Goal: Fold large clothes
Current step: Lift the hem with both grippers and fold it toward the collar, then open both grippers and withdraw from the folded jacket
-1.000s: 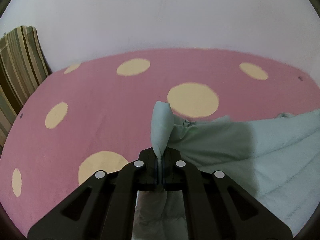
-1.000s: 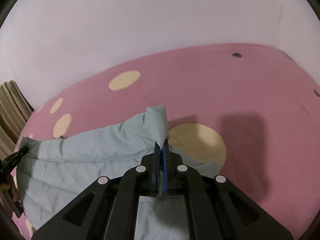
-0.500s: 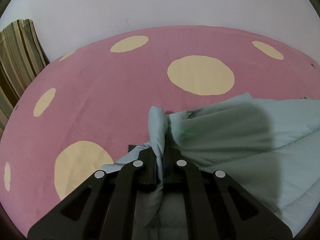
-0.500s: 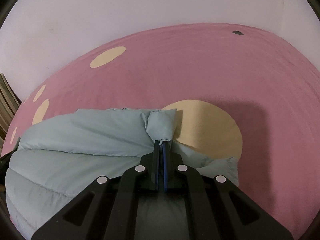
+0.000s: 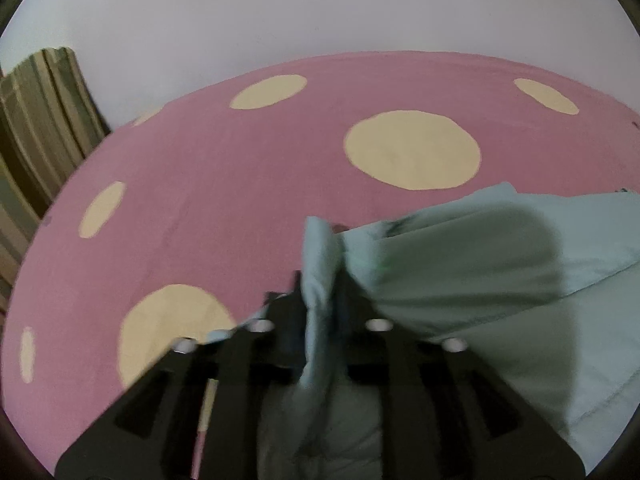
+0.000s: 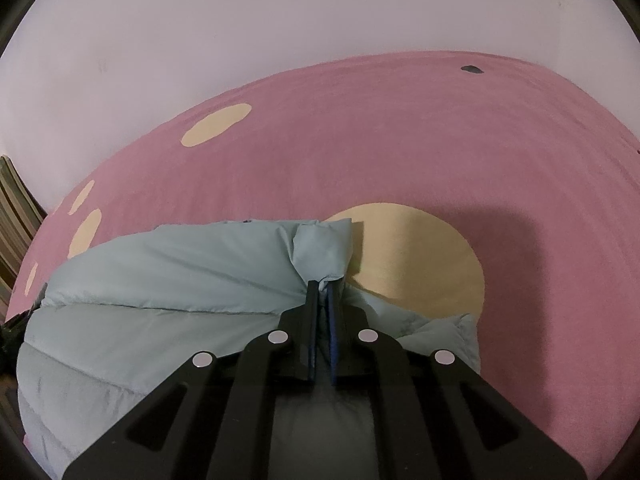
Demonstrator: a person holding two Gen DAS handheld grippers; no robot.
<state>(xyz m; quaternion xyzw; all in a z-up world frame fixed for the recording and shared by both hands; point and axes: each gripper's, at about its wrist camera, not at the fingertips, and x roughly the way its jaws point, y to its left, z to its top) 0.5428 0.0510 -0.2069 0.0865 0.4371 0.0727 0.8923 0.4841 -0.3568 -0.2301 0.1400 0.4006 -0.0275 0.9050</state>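
Pale mint, quilted fabric: a padded jacket point(image 6: 160, 304) lies spread on a pink bedsheet point(image 6: 400, 152) with large cream dots. In the right wrist view the jacket fills the lower left, its upper edge folded over in a soft roll, its right corner partly covering one cream dot point(image 6: 420, 256).

Right hand-held gripper point(image 6: 323, 286): jaws are opening, only a narrow gap so far. A bunched tuft of the jacket's edge stands up between the fingertips; the pads appear to pinch it still.

Left hand-held gripper point(image 5: 320, 292): jaws are opening, frame motion-blurred here. A vertical fold of the jacket point(image 5: 460, 280) sits between the fingers, but the fingers stand visibly apart from it on both sides, so the fabric looks let go. Rest of the garment runs right and down from this point, partly under a dark shadow.

Surroundings: cream dots scattered over the sheet, one big dot point(image 5: 412, 150) just beyond the jacket edge in the left view. Plain white wall point(image 5: 320, 12) behind the bed. Striped olive-and-tan curtain point(image 5: 36, 120) at far left.
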